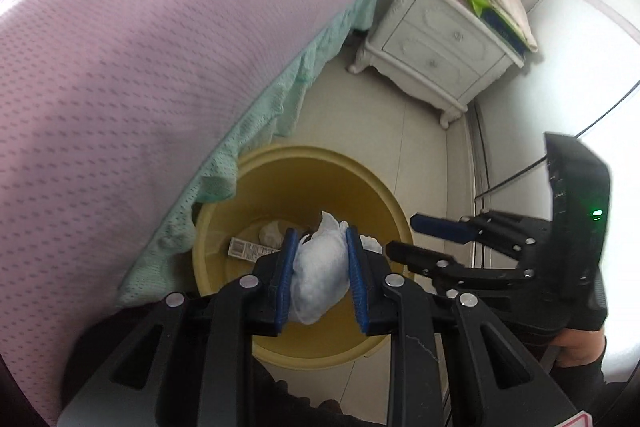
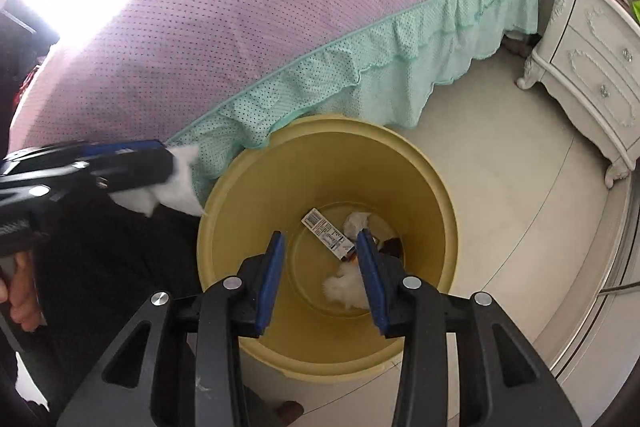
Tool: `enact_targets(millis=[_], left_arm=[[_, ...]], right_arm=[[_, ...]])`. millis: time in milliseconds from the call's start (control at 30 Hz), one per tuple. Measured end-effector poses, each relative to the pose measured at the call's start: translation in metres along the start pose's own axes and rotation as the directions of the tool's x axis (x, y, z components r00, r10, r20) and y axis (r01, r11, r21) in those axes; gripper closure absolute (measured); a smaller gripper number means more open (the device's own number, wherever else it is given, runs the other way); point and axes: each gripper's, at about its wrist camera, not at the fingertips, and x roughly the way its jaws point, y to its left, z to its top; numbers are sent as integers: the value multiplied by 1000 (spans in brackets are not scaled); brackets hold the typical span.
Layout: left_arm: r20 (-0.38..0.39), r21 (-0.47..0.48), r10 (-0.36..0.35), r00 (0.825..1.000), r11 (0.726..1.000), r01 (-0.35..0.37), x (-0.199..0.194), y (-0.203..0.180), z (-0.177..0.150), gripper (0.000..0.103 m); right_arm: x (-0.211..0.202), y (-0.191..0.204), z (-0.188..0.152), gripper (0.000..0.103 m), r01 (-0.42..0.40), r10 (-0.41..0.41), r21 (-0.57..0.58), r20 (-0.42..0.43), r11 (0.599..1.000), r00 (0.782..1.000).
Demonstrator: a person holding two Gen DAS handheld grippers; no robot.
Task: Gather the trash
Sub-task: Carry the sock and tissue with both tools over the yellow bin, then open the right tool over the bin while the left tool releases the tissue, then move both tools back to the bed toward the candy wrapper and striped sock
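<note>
Clamping a crumpled white tissue (image 1: 320,275) above the yellow bin (image 1: 376,195), the left tool (image 1: 320,255) hovers; the right tool (image 2: 322,267), fingers apart, hangs empty over the same bin.

Purple-covered bed (image 2: 260,7) with green frill, white nightstand (image 1: 436,43), pale tiled floor (image 2: 500,155)

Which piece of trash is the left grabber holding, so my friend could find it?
Find the yellow bin on the floor beside the purple bed. Just above it, the left gripper pinches a crumpled white tissue. Unlike the trash lying in the bin, it sits between blue pads.
</note>
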Motion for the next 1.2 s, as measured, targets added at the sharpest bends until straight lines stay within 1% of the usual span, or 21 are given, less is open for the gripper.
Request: enact_targets(millis=[267, 333, 367, 400, 433, 467, 533, 700, 833, 967, 1000, 1033, 1067, 1100, 1167, 1200], left_arm=[[-42, 26, 15, 999, 1000, -14, 16, -9, 2, 77], [-49, 32, 19, 999, 999, -17, 18, -10, 2, 72], [-59, 36, 21, 998, 999, -19, 20, -10, 2, 55], [-62, 42, 29, 998, 999, -27, 22, -11, 2, 28], [-52, 43, 53, 997, 998, -51, 21, -11, 2, 18], [-36, 40, 72, 997, 997, -70, 18, -11, 2, 13], [-20, 39, 52, 998, 998, -51, 13, -11, 2, 13], [-19, 21, 54, 998, 998, -54, 11, -5, 1, 13], [-3, 36, 60, 998, 998, -60, 6, -6, -3, 13], [43, 43, 89, 995, 995, -91, -10, -5, -6, 13], [61, 35, 94, 994, 995, -97, -17, -3, -7, 13], [78, 28, 95, 992, 995, -97, -25, 0, -8, 13], [97, 20, 98, 990, 995, -100, -33, 2, -9, 13], [121, 11, 110, 986, 994, -112, -43, 4, -10, 13], [180, -1, 147, 973, 989, -150, -69, 10, -13, 13], [211, -14, 175, 962, 984, -176, -83, 13, -15, 13]], right_arm=[[-11, -10, -2, 66, 17, -17, 7, 8, 1000, 1000], [-13, -14, -2, 66, 30, -30, 12, 11, 999, 999], [-14, -16, -1, 66, 30, -31, 15, 10, 999, 999], [-14, -17, -1, 66, 37, -37, 16, 9, 999, 999], [-14, -19, -1, 66, 44, -44, 18, 11, 999, 999], [-14, -20, -1, 66, 47, -47, 21, 10, 999, 999], [-15, -21, -1, 66, 51, -51, 25, 11, 998, 999], [-16, -18, -2, 66, 47, -48, 15, 10, 999, 999], [-19, -14, 0, 64, 43, -43, 14, 20, 999, 999], [-26, -6, 4, 64, 14, -15, 2, 50, 1000, 999], [-29, -2, 6, 63, 9, -9, -6, 61, 1000, 998], [-32, 2, 8, 58, 3, -2, -14, 74, 1000, 997], [-36, 7, 11, 54, -6, 8, -24, 88, 1000, 996], [-39, 13, 14, 53, -14, 18, -37, 101, 999, 995], [-48, 28, 22, 52, -22, 32, -74, 137, 997, 990], [-52, 37, 26, 52, -31, 45, -92, 154, 995, 987]])
